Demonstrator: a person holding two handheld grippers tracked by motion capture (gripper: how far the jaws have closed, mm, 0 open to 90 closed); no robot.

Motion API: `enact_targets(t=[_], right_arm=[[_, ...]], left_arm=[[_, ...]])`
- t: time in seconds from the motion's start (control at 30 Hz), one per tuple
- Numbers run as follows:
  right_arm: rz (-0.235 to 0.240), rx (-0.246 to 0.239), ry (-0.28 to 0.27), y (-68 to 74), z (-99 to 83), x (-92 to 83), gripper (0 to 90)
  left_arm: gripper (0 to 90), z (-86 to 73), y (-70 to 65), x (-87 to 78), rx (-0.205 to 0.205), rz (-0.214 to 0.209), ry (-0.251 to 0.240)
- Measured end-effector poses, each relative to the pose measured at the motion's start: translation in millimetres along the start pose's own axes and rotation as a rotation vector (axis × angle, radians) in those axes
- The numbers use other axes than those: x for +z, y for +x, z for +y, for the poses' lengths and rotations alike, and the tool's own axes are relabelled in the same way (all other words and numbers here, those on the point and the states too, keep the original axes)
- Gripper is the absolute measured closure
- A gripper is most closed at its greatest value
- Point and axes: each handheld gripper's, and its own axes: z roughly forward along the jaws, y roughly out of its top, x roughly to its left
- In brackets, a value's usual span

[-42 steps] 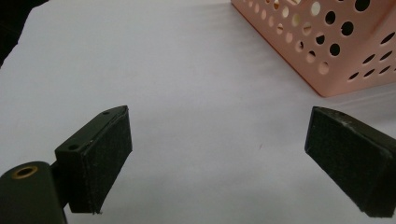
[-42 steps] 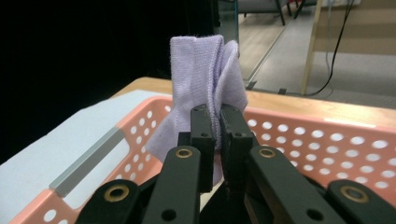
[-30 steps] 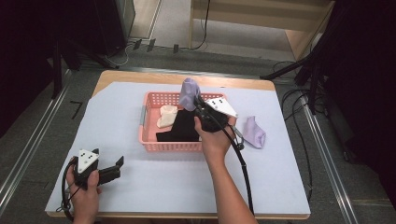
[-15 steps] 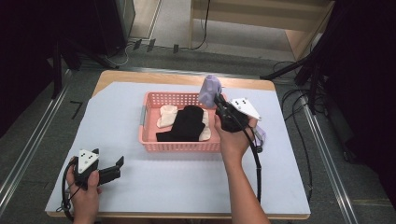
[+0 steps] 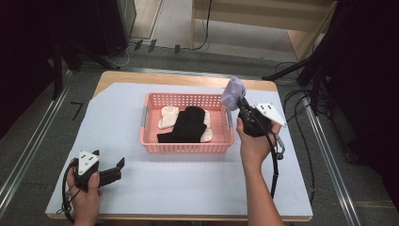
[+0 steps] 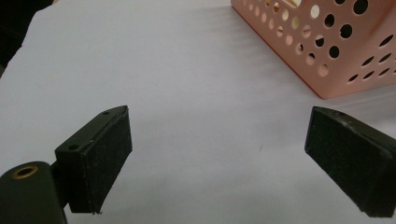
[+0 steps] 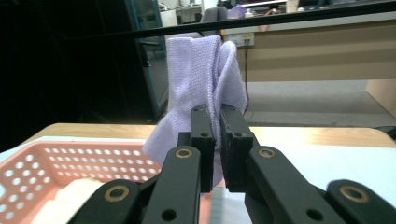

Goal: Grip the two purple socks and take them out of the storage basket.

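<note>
My right gripper is shut on a lavender sock, held in the air over the right end of a pink perforated basket. In the right gripper view the sock stands bunched above the closed jaws, with the basket below left. In the basket lie a black sock and white socks. My left gripper rests at the front left of the table, open with nothing between its pads.
A light sheet covers the wooden table. The basket's corner lies ahead and to the right of the left jaws. A cable trails from the right gripper along the forearm. Floor rails run along both sides of the table.
The right gripper has carried the lavender sock rightward, from over the middle of the basket to its right end. The left gripper has stayed in place.
</note>
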Motion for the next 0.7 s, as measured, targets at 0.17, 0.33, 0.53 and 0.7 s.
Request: enact_targets(t=[0.17,0.33,0.53,0.7], right_arm=[[-0.041,0.012,0.004,-17.9,-1.7,-7.3,85.6],[-0.087,0.036,0.02,-37.0,-10.3,-14.1,85.6],[-0.137,0.079,0.06,-59.2,-32.8,-19.4,85.6],[-0.166,0.121,0.097,-73.7,-49.4,-20.8,85.5]], left_arm=[[8.2,-0.1,0.6,-0.5,0.0,-0.002,-0.002],[8.2,-0.2,0.5,-0.8,-0.001,-0.001,-0.007],[8.2,-0.4,0.2,-0.9,0.001,0.001,-0.01],[8.2,-0.3,0.2,-0.7,0.001,-0.001,-0.009]])
